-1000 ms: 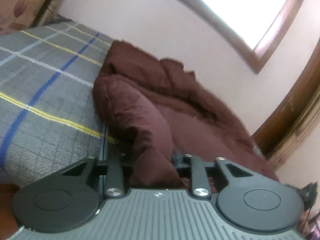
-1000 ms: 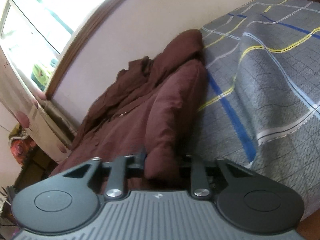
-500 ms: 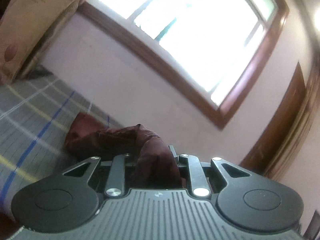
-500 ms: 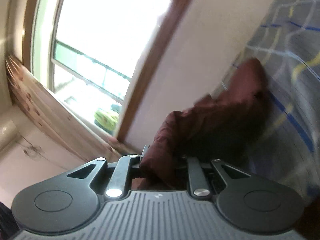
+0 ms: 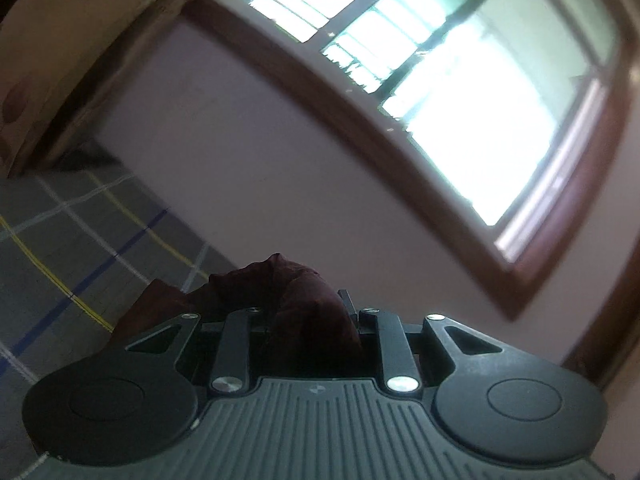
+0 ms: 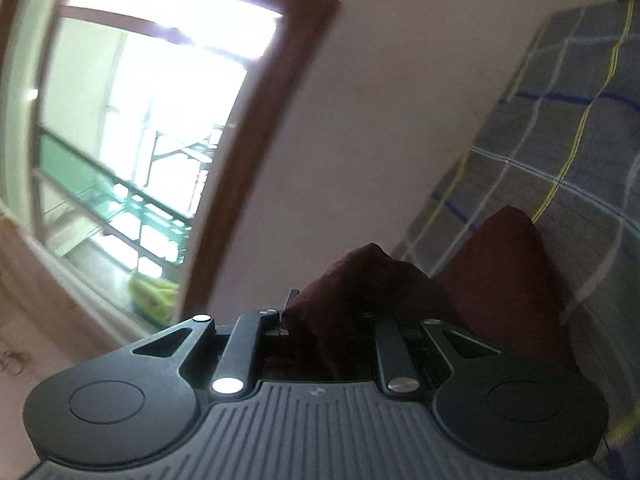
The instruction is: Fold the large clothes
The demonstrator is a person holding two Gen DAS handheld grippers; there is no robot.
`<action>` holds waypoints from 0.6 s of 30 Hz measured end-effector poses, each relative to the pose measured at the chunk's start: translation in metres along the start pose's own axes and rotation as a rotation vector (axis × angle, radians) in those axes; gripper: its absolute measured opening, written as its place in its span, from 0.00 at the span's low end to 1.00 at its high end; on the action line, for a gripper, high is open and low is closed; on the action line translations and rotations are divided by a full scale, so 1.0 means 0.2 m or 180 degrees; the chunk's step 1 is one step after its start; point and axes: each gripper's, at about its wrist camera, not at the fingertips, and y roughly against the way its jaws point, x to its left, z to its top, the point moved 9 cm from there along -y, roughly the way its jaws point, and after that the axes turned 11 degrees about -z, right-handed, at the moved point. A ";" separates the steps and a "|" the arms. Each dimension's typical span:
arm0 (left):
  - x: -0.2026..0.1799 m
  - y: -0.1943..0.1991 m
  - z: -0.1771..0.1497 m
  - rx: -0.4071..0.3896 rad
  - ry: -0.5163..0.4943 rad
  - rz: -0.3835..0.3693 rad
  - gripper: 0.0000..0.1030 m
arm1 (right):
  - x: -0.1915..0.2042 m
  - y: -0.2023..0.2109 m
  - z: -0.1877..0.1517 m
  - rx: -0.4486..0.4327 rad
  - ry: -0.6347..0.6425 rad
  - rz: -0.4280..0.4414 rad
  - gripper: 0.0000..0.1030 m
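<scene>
1. Left gripper (image 5: 314,316): the jaws are clamped on a bunched fold of the dark red garment (image 5: 308,300); cloth fills the gap between them
2. Right gripper (image 6: 332,320): the jaws are likewise clamped on a fold of the garment (image 6: 500,280), which spills out to the right of the linkage
3. Location: the garment hangs from both grippers, with its lower part against the plaid bed cover (image 5: 80,248); both cameras are tilted up toward the window (image 5: 460,80) and wall
4. Handling, as a judgement: the cloth looks thick, soft and limp, with no stiffness of its own; it should sag between the two holds and is probably fairly heavy for fabric. It is not fragile
5. Hold points: grip at edges or seams, well apart, so the span stays taut; a bunched fold may slip under the weight
</scene>
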 end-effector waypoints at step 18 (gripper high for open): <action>-0.03 -0.03 0.00 -0.0205 -0.0555 0.0174 0.88 | -0.09 -0.11 0.08 -0.0410 -0.0059 -0.0133 0.88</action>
